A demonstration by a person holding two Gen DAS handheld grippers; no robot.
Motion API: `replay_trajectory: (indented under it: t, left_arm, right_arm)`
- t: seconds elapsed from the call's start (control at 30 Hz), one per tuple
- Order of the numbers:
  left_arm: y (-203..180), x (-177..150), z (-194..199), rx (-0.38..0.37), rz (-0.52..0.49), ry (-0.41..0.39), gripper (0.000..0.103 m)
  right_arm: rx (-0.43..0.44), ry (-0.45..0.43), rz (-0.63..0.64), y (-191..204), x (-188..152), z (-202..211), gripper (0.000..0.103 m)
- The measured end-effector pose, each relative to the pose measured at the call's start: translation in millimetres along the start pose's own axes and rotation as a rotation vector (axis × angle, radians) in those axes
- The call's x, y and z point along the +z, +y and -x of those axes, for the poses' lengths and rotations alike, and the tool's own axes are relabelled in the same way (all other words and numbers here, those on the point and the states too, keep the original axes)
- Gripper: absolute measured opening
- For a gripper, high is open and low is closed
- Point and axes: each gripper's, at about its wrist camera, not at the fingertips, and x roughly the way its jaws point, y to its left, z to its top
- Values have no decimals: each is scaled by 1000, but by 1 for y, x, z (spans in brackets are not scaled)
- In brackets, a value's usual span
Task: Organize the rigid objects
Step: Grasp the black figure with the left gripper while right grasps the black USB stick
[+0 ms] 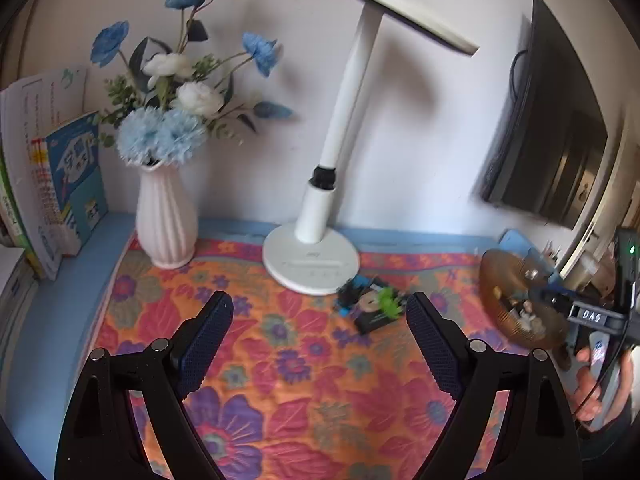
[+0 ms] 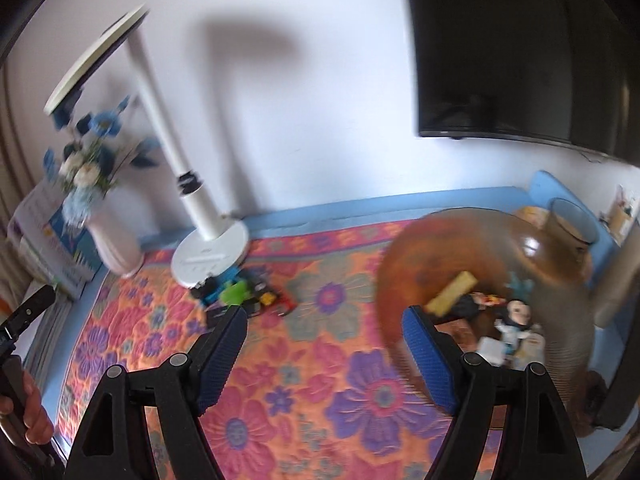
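Your left gripper (image 1: 320, 332) and right gripper (image 2: 324, 344) both hang with jaws apart and nothing between them, over the floral mat (image 1: 280, 360) on the desk. The small toys (image 1: 370, 306) lie near the lamp base (image 1: 310, 260); more sit in the brown bowl (image 2: 440, 248) on the right.

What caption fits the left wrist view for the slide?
Open left gripper hovers over a floral cloth, small toys beside a white lamp, vase at left.
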Motion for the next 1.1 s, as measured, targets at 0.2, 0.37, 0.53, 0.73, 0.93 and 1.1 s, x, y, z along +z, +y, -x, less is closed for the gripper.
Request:
replay_trajectory:
  t: [0.2,0.37,0.53,0.73,0.93,1.1]
  left_arm:
    - [-3,-4,-7,-18,-30,19,88]
    - [-12,-2,-32,-20,-55,66,88]
    - [-14,-1,-85,-26,-66,193,87]
    - [-27,-6,-150,-79,-145,286,64]
    - [-35,-5,-200,-152,-161,348,51]
    - [-43,-6,-225,-142,-208,380,51]
  right_arm:
    - [23,22,70,27,-1,-16,79]
    - [19,40,136,41,-1,-32,79]
    - [48,95,187,51,1,-66,58]
    - [81,171,240,58,0,-120,43]
    - [124,228,269,55,2,-165,38]
    - [129,255,266,53,6,-192,38]
